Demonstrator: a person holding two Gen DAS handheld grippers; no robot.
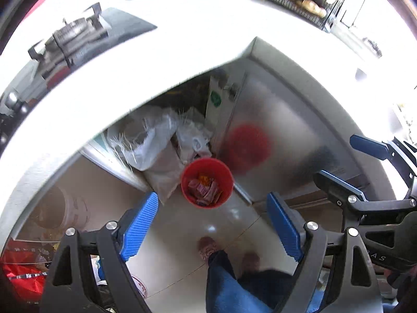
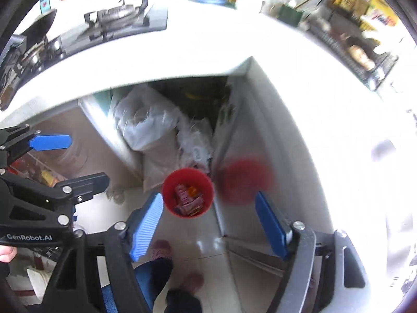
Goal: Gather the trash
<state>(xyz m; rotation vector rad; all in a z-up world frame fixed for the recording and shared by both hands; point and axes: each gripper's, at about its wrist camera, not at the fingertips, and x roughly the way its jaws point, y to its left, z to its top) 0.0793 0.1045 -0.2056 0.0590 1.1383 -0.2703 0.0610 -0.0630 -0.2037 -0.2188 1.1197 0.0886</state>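
Observation:
A small red bin [image 1: 206, 182] stands on the tiled floor below, by an open cabinet under the white counter. It holds pink and orange wrappers [image 1: 204, 189]. It also shows in the right wrist view [image 2: 187, 192], with the wrappers [image 2: 188, 198] inside. My left gripper [image 1: 212, 228] is open and empty, held high above the bin. My right gripper [image 2: 208, 225] is open and empty, also high above it. The right gripper shows at the right edge of the left wrist view [image 1: 357, 168], and the left gripper at the left edge of the right wrist view [image 2: 75, 161].
A white counter [image 1: 161, 62] curves around the opening, with a gas hob [image 1: 70, 36] on it and a dish rack [image 2: 359, 52] at the back right. Plastic bags and sacks [image 1: 153, 143] fill the cabinet. A steel door [image 1: 281, 140] reflects the bin. The person's slippered feet [image 1: 208, 247] stand below.

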